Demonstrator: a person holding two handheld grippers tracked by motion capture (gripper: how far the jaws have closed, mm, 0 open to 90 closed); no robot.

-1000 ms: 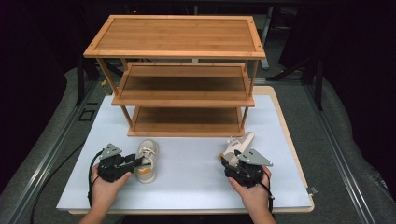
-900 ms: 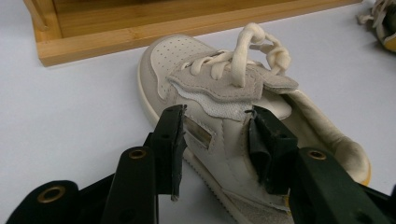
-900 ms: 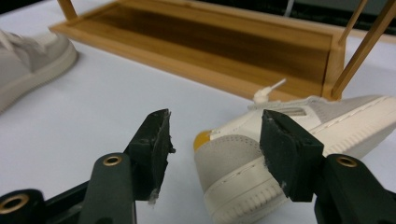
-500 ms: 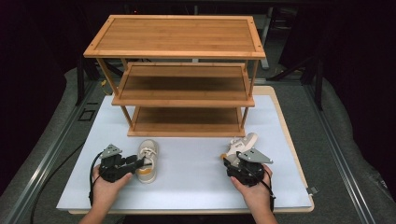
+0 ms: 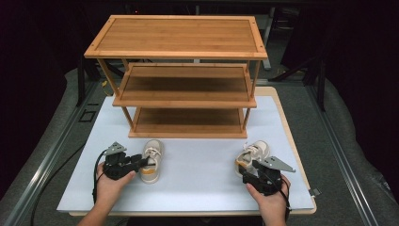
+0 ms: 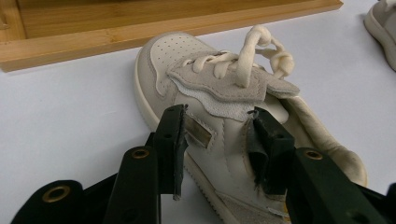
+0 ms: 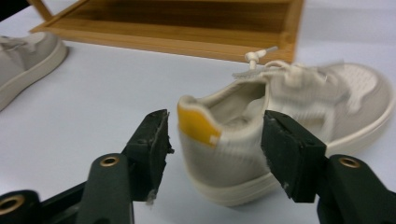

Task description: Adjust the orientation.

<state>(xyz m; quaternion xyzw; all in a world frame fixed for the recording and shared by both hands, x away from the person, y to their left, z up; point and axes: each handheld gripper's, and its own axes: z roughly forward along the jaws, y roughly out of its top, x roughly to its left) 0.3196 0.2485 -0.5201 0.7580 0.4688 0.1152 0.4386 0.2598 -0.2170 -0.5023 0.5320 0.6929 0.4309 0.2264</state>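
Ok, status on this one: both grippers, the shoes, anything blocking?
Left gripper open, jaws astride left shoe. Right gripper open around heel of right shoe, not clamped. Wooden rack ahead, path open.

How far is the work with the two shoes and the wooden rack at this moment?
Nothing looks finished: the rack has bare shelves. In hand: the left tongs straddle the side of the left shoe, and their jaws have just closed a little; the right tongs stand open around the heel of the right shoe. Left, probably: gripping both shoes and placing them on a shelf.
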